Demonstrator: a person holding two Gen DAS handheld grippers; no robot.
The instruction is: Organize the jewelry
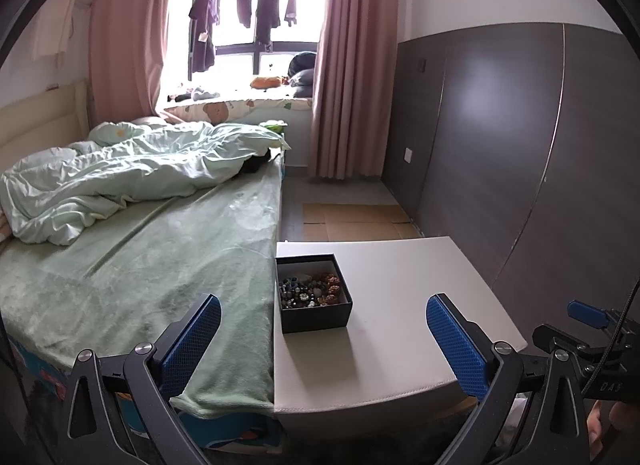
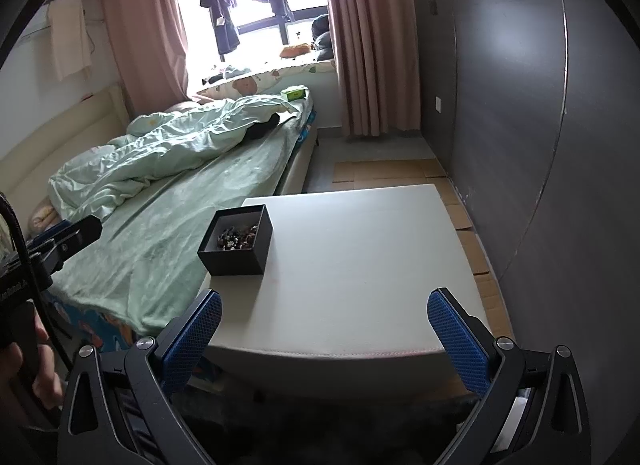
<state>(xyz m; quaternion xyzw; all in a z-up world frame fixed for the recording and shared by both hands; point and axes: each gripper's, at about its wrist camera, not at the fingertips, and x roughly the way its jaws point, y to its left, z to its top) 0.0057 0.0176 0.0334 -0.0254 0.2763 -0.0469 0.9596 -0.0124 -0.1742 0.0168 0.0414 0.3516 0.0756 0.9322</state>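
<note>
matt black card box [image 1: 316,315]; smooth white table [image 1: 400,285]; fuzzy green cloth bedsheet [image 1: 140,265]; textured blue gripper pads [image 1: 456,341].

Beads [image 1: 310,291] in the black box [image 1: 316,319] are too small to tell apart.

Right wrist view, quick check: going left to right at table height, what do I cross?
Left gripper at the frame edge → green bed sheet → black jewelry box → bare white table → cardboard on the floor → dark wall panel.
</note>
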